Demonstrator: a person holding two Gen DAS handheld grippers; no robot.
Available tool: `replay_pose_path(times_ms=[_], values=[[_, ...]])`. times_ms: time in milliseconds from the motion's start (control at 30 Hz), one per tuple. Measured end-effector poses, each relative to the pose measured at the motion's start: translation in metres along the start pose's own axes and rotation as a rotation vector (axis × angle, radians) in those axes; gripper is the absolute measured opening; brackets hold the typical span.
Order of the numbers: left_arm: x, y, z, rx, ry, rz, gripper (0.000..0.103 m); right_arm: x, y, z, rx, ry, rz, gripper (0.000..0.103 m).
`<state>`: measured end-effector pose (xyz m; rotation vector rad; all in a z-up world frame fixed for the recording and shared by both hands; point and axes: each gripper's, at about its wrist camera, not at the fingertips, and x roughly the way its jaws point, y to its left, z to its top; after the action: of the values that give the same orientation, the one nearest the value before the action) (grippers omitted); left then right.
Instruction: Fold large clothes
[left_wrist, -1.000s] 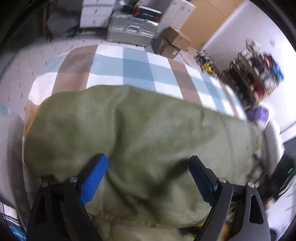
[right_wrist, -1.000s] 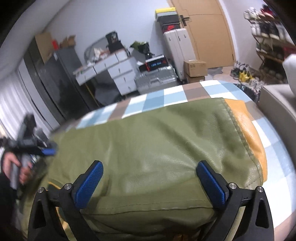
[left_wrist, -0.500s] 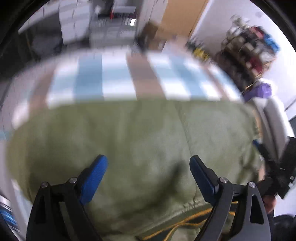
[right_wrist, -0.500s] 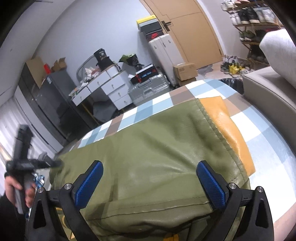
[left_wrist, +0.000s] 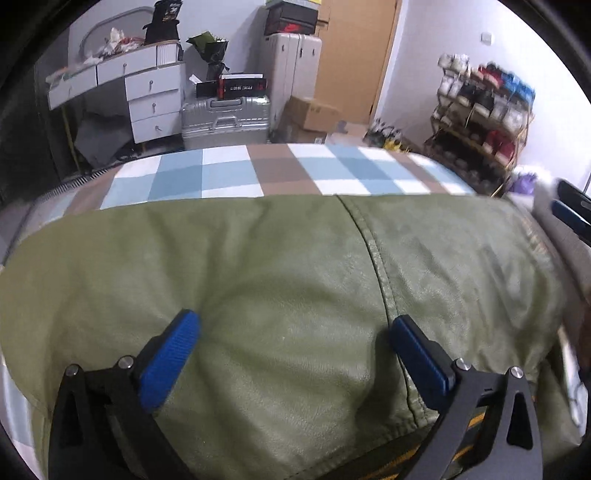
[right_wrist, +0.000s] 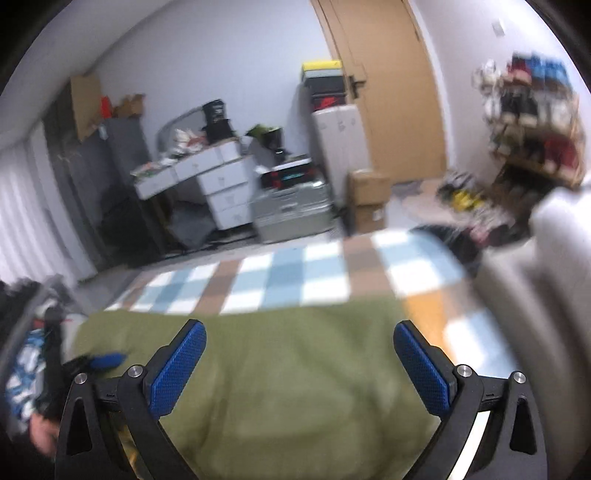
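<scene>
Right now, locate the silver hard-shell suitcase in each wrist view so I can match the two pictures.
Left wrist view: silver suitcase in the upper middle, on the floor beyond the checkered blanket, right of the white drawer unit.
Right wrist view: silver suitcase at centre, blurred, again right of the drawers.
Shared landmark: the wooden door.

Green jacket (left_wrist: 288, 280) on checked blanket (left_wrist: 229, 173) (fingers (left_wrist: 168, 363) apart)

White drawers (left_wrist: 149, 99), wooden door (left_wrist: 354, 55) — shoe rack (left_wrist: 484, 129).
</scene>
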<state>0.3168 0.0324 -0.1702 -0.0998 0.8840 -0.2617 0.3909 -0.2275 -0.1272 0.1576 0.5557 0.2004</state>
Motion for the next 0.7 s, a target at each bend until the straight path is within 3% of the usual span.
replay_pose_path(times_ms=[100,200,233,300,400,433,533,600,700], values=[[-0.002,0.006,0.002,-0.047,-0.025,-0.068,0.1,0.045,-0.004,0.022,-0.022,0.166,-0.152,0.103],[-0.001,0.007,0.004,-0.069,-0.039,-0.105,0.1,0.11,-0.018,0.009,-0.038,0.45,-0.225,0.103],[-0.001,0.007,0.004,-0.071,-0.041,-0.113,0.1,0.124,-0.021,0.002,-0.053,0.499,-0.228,0.103],[-0.001,0.006,0.004,-0.07,-0.042,-0.115,0.1,0.128,-0.024,-0.004,-0.058,0.482,-0.237,0.103],[0.001,0.003,0.005,-0.064,-0.04,-0.106,0.1,0.13,-0.022,0.004,-0.05,0.551,-0.257,0.103],[0.001,0.003,0.005,-0.065,-0.04,-0.107,0.1,0.123,-0.018,0.011,-0.055,0.559,-0.261,0.096],[0.002,0.005,0.005,-0.072,-0.043,-0.115,0.1,0.089,-0.008,0.031,-0.062,0.501,-0.188,0.095],[0.002,0.004,0.006,-0.069,-0.042,-0.111,0.1,0.071,-0.004,0.027,-0.055,0.507,-0.162,0.095],[0.003,0.004,0.005,-0.063,-0.04,-0.102,0.1,0.073,-0.001,-0.003,-0.076,0.599,-0.167,0.095]])
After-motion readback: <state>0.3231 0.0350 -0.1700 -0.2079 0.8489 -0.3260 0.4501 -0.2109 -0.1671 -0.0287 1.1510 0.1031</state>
